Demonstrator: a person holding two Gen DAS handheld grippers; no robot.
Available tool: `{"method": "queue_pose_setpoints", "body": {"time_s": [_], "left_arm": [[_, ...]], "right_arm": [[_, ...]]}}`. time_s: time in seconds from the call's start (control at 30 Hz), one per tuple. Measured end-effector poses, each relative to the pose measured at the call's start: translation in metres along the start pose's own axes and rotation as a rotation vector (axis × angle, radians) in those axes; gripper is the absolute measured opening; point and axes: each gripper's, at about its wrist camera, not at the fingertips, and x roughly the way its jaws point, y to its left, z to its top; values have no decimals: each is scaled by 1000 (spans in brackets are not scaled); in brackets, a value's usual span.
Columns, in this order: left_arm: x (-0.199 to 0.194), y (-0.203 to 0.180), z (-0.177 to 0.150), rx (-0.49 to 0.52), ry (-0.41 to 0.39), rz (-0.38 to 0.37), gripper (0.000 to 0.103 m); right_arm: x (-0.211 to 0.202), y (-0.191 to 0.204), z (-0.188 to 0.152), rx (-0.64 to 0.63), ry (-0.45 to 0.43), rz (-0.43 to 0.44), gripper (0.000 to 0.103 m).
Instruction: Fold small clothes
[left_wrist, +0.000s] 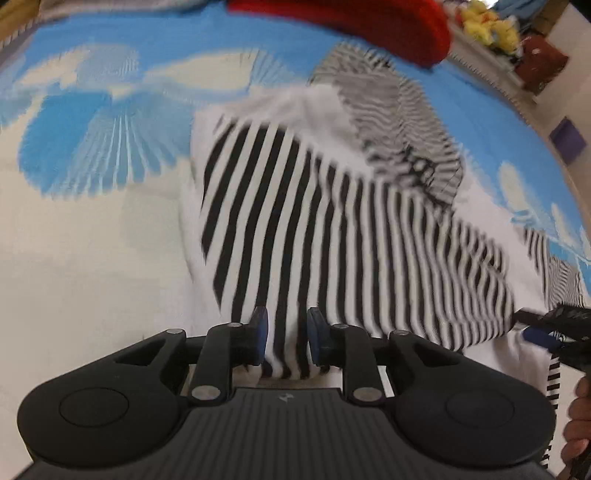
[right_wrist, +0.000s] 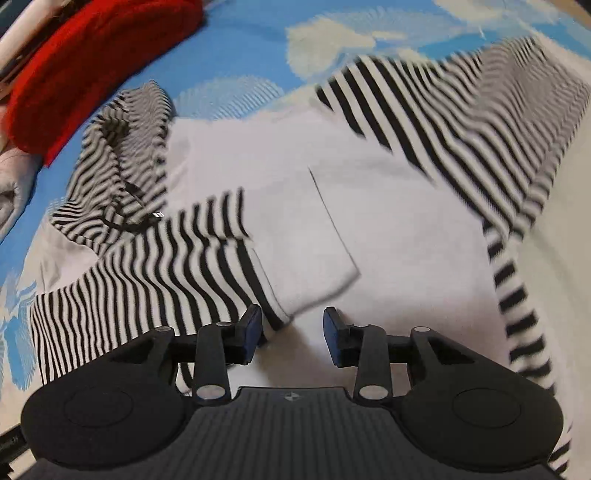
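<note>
We look low and close along each pair of jaws at the black-and-white striped knit garment (left_wrist: 332, 221) on the blue-and-white cloud-print bedspread (left_wrist: 92, 122). Both views share it — and the red fuzzy cushion (right_wrist: 92, 59) beyond — from opposite sides.

The garment (left_wrist: 332, 221) lies spread on the bedspread (left_wrist: 92, 240), filling the middle of both views. A cushion (left_wrist: 369, 26) sits behind it at the upper edge of the left wrist view, and at the upper left of the right wrist view. The left gripper (left_wrist: 286, 334) and right gripper (right_wrist: 291, 334) sit at bottom centre of their views, over the garment's near edge.
</note>
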Motion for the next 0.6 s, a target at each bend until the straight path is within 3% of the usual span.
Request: {"method": "queue_pose_setpoints", "body": {"time_s": [0.1, 0.3, 0.43, 0.6], "left_arm": [[6, 4, -2, -55, 41, 3, 25], [-28, -30, 0, 62, -111, 63, 26], [-40, -54, -8, 116, -173, 49, 27], [-47, -83, -19, 218, -231, 99, 31]], "right_arm": [[-5, -7, 1, 4, -20, -6, 40], [-26, 11, -1, -101, -110, -55, 41], [-50, 31, -9, -241, -224, -66, 49], [-70, 36, -18, -322, -272, -74, 49]]}}
